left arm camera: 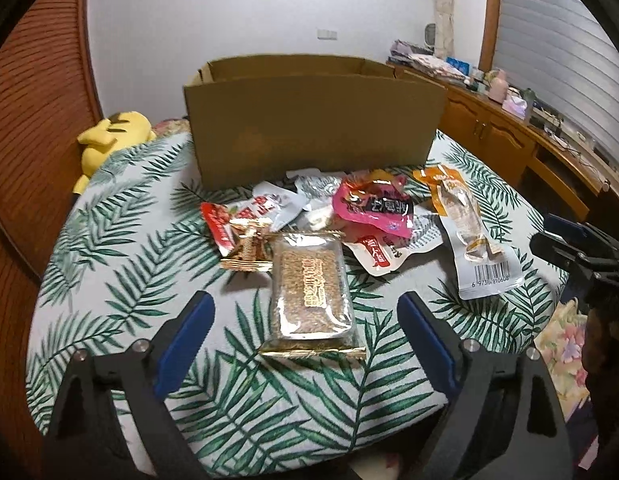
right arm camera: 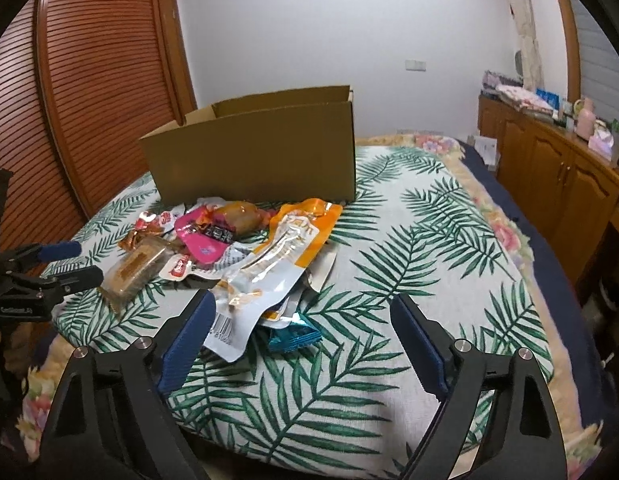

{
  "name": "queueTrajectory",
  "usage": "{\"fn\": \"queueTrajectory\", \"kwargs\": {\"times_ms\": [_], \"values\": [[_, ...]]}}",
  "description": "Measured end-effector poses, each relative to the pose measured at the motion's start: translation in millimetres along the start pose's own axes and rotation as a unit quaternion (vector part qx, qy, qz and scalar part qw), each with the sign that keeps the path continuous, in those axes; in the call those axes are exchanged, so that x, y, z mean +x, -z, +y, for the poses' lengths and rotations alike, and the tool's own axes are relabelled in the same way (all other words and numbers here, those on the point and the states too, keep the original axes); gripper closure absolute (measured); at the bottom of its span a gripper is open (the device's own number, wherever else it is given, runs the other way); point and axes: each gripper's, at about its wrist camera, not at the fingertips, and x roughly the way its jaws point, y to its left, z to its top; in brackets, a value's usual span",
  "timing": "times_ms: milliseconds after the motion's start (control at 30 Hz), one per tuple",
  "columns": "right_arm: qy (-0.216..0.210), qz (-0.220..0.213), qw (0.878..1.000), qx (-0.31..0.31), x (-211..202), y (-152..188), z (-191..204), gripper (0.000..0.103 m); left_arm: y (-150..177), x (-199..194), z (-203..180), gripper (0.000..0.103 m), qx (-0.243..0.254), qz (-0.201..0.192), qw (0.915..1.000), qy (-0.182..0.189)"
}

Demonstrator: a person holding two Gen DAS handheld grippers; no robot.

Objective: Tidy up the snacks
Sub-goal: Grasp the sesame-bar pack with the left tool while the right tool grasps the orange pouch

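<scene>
Snack packets (left arm camera: 349, 232) heaped on the tablecloth (left arm camera: 121, 248), before the box (left arm camera: 313, 128)

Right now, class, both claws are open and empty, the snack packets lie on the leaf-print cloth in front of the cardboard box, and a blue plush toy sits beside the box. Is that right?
One detail is wrong: the plush toy is yellow, not blue, as the left wrist view shows. The rest stands: left claw and right claw open and empty, snack packets on the leaf-print cloth before the cardboard box.

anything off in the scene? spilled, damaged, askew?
No damage visible. The snack packets lie in a loose overlapping heap on the leaf-print cloth, none visibly in the open brown cardboard box behind them. A small teal wrapper sits half-buried under the pile.
</scene>
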Motion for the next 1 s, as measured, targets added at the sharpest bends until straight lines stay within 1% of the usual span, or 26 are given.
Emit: {"fn": "queueTrajectory", "kwargs": {"times_ms": [133, 267, 333, 400, 467, 500, 600, 767, 900, 967, 1000], "values": [[-0.018, 0.012, 1.0, -0.004, 14, -7, 1, 0.014, -6, 14, 5, 0.015, -0.007, 0.018, 0.9995, 0.024], [-0.028, 0.023, 0.999, -0.022, 27, -14, 10, 0.014, -11, 23, 13, 0.016, -0.016, 0.03, 0.9989, 0.032], [-0.032, 0.027, 0.999, -0.032, 34, -16, 15, 0.014, -13, 30, 16, 0.023, -0.021, 0.041, 0.9984, 0.033], [-0.033, 0.034, 0.998, -0.041, 42, -18, 19, 0.014, -13, 34, 17, 0.025, -0.021, 0.047, 0.9981, 0.034], [-0.034, 0.04, 0.998, -0.045, 50, -21, 21, 0.014, -14, 38, 17, 0.032, -0.018, 0.051, 0.9981, 0.031], [-0.035, 0.043, 0.997, -0.046, 53, -22, 21, 0.014, -13, 40, 17, 0.039, -0.017, 0.053, 0.9979, 0.032], [-0.04, 0.052, 0.997, -0.044, 62, -25, 19, 0.014, -14, 45, 16, 0.046, -0.017, 0.058, 0.9973, 0.041], [-0.048, 0.066, 0.996, -0.042, 73, -29, 18, 0.014, -15, 51, 15, 0.047, -0.013, 0.062, 0.997, 0.044], [-0.048, 0.079, 0.995, -0.039, 82, -31, 16, 0.014, -15, 57, 16, 0.044, -0.012, 0.069, 0.9965, 0.045], [-0.052, 0.086, 0.994, -0.033, 87, -31, 15, 0.014, -15, 57, 15, 0.044, -0.011, 0.069, 0.9965, 0.045], [-0.054, 0.09, 0.994, -0.031, 90, -31, 16, 0.014, -16, 58, 15, 0.046, -0.01, 0.068, 0.9965, 0.046]]}}
